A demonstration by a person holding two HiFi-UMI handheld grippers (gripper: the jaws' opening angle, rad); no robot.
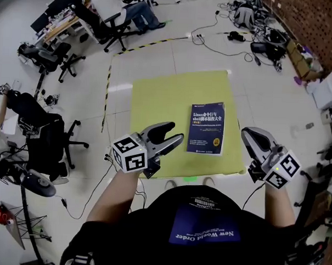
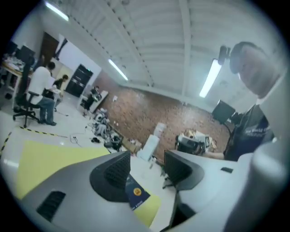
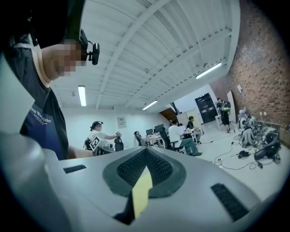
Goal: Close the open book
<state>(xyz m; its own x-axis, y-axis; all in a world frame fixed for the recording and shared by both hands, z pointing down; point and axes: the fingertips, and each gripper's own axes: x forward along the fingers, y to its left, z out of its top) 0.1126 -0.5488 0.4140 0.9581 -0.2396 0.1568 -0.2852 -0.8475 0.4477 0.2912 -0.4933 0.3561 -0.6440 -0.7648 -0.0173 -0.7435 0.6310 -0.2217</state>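
The book point(image 1: 207, 127) lies shut, cover up, on the yellow mat point(image 1: 156, 101) on the floor; the left gripper point(image 1: 176, 132) has its jaws apart and empty; the right gripper point(image 1: 246, 133) has its jaws together, both clear of the book. Little looks likely to go wrong; only a careless dip of a gripper could nudge the book or catch its cover open.

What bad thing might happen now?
The book already lies shut on the yellow mat, so a push from the open left gripper might just slide it or flip its cover open. The black cable near the person's shoes might trip them.
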